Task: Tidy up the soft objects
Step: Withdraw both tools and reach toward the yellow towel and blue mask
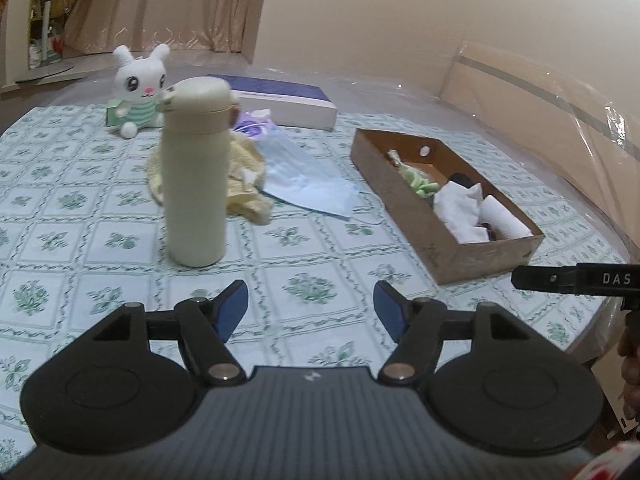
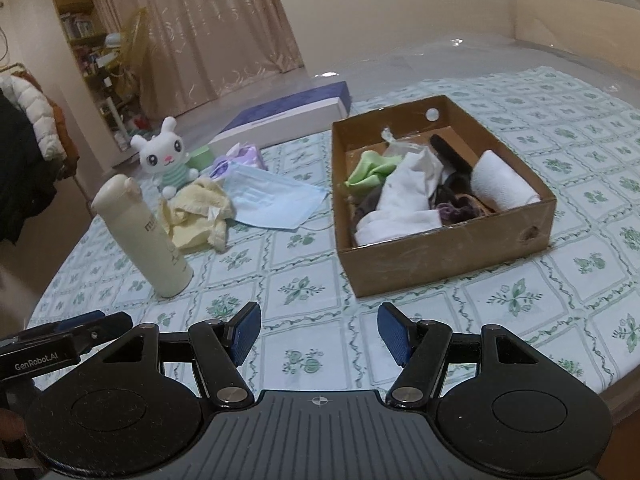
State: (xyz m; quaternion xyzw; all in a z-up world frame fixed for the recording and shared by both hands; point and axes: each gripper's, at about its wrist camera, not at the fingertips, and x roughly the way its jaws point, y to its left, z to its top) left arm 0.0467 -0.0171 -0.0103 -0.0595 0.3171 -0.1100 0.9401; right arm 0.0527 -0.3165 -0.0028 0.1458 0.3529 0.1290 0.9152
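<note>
Grippers, left gripper (image 1: 310,312) and right gripper (image 2: 319,333), gape empty (cardboard box (image 2: 448,252) ahead).

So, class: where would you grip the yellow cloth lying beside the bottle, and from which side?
Pinch the yellow cloth from above at a raised fold near its front edge; it lies crumpled, and the bottle crowds its left side.

One cardboard box (image 2: 444,256), one cream flask (image 2: 142,236), one plush rabbit (image 2: 166,158), one yellow cloth (image 2: 198,216), one blue face mask (image 2: 272,200), one flat blue-and-white box (image 2: 288,114), two grippers.
</note>
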